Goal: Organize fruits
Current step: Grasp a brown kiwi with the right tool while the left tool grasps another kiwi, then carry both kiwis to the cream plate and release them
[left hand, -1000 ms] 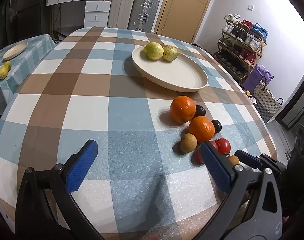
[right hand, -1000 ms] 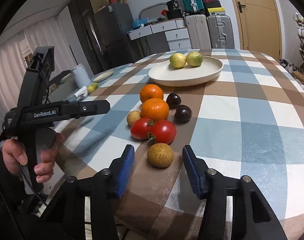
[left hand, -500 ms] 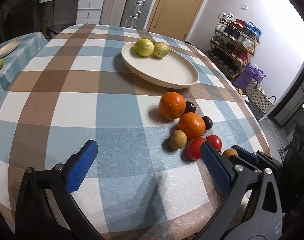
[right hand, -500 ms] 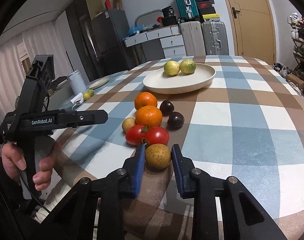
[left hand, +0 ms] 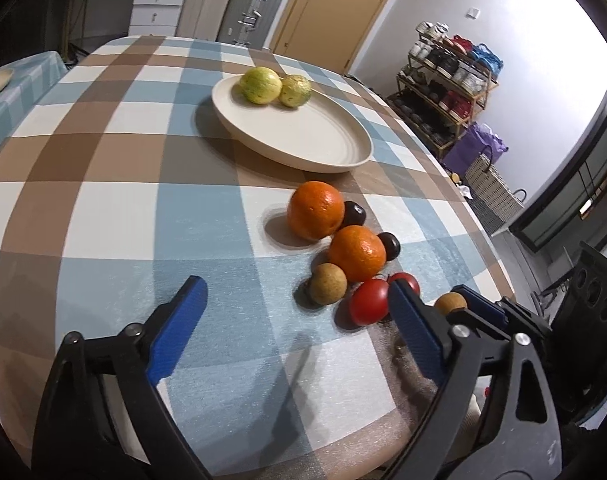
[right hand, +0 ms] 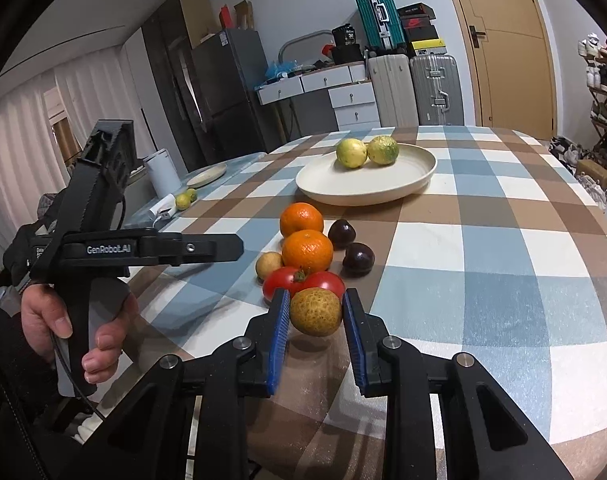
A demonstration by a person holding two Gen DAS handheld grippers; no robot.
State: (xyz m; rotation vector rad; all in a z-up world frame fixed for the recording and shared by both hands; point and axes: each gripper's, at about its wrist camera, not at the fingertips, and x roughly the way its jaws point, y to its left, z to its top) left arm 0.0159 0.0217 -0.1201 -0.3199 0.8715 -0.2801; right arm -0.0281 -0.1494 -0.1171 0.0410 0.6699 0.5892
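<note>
Right gripper (right hand: pixel 316 312) pinching the small round brownish-tan fruit (right hand: pixel 316 311) between both blue pads, fruit looking just clear of the checked blue, brown and white tablecloth (right hand: pixel 503 240). Probably grabbed first because nearest the table edge and easiest to reach. Left gripper (left hand: pixel 299 322) hovering spread with nothing between, jaws just narrowing a bit, likely lining up on the loose pile: two oranges (left hand: pixel 315 216), red tomatoes (left hand: pixel 369 301), dark plums (right hand: pixel 358 258), another tan fruit (left hand: pixel 328 283). Big round cream plate (right hand: pixel 383 194) beyond the pile already holding two yellow-green fruits (right hand: pixel 351 153), so presumably the drop-off spot.
</note>
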